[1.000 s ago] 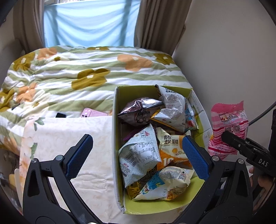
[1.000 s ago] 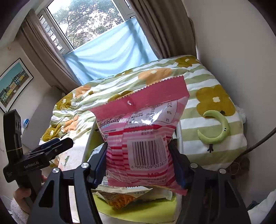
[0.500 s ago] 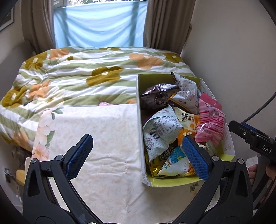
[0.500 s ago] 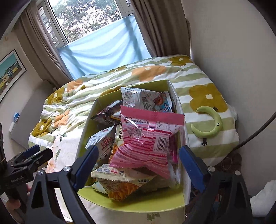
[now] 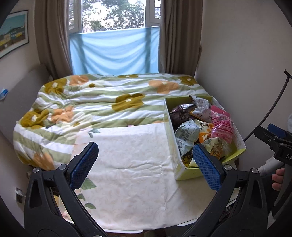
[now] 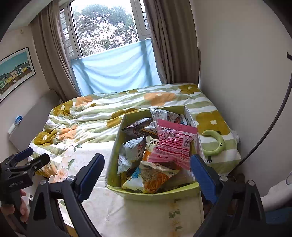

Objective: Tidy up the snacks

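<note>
on my far left a framed picture of coloured houses [image 6: 15, 70] hangs on the wall, and curtains [image 5: 53, 40] flank the window [image 5: 113, 14], whose lower part is covered by a pale blue cloth [image 5: 115, 54]. below it lies the bed's quilt [image 5: 87, 102], striped green and white with mustard and orange flowers.

my left gripper [image 5: 146, 164] is released, its blue pads [image 5: 84, 166] spread wide with nothing between them, hanging over the cream floral tablecloth [image 5: 127, 173]; that stretch of cloth is bare.

to the right stands the lime green snack box [image 6: 155, 193], on the tablecloth at its right end, with the quilt behind it. it is heaped with packets: a dark purple bag [image 6: 136, 127] at the back left, a silver bag [image 6: 158, 114] behind, a grey-white bag [image 6: 130, 155] at the left, an orange-printed packet [image 6: 155, 175] at the front. the pink striped snack bag [image 6: 173, 144] lies on top of the pile toward the right side of the box, barcode up.

my right gripper [image 6: 146, 175] is let go too: its jaws have just been opening, they stand wide in front of the box, and nothing is pressed between them, the pink bag lying free beyond the right pad [image 6: 202, 180].

right of the box a green crescent toy [image 6: 215, 142] rests on the quilt, and a black cable [image 6: 270, 127] curves down the wall.
</note>
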Demonstrator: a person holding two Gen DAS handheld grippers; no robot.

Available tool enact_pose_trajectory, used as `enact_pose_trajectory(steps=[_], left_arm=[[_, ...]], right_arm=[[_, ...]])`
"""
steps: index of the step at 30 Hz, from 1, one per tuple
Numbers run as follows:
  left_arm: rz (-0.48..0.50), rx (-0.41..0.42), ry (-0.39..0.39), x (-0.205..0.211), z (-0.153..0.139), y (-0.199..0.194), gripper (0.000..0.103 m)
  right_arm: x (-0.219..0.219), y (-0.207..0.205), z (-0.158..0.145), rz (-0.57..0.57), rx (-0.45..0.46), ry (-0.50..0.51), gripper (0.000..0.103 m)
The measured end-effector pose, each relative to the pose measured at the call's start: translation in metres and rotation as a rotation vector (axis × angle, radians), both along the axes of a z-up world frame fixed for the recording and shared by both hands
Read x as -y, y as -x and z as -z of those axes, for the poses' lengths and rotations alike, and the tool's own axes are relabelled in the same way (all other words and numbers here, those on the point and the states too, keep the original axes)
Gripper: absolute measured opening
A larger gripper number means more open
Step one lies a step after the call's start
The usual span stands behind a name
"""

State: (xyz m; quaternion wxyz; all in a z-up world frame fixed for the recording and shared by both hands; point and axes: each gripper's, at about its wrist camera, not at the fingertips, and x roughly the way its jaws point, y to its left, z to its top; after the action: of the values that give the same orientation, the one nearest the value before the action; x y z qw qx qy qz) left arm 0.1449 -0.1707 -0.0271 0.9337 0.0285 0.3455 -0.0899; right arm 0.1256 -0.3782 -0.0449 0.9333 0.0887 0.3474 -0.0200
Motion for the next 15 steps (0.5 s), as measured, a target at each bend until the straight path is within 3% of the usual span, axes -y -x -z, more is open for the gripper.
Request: enact_pose_trajectory(steps=[3, 10, 15], left_arm=[[-0.038, 0.045, -0.025, -0.013, -0.009, 0.03, 0.102], [-0.074, 0.132, -0.043, -0.038, -0.022, 0.09, 0.102], [-0.084, 0.17, -0.071, -0.041, -0.026, 0.113, 0.102]], right_arm=[[-0.021, 0.025, -0.011, 0.009, 0.029, 0.06, 0.103], [-0.054, 0.07, -0.02, 0.017, 0.083, 0.105, 0.102], [-0.064, 0.081, -0.019, 0.012, 0.08, 0.1, 0.102]])
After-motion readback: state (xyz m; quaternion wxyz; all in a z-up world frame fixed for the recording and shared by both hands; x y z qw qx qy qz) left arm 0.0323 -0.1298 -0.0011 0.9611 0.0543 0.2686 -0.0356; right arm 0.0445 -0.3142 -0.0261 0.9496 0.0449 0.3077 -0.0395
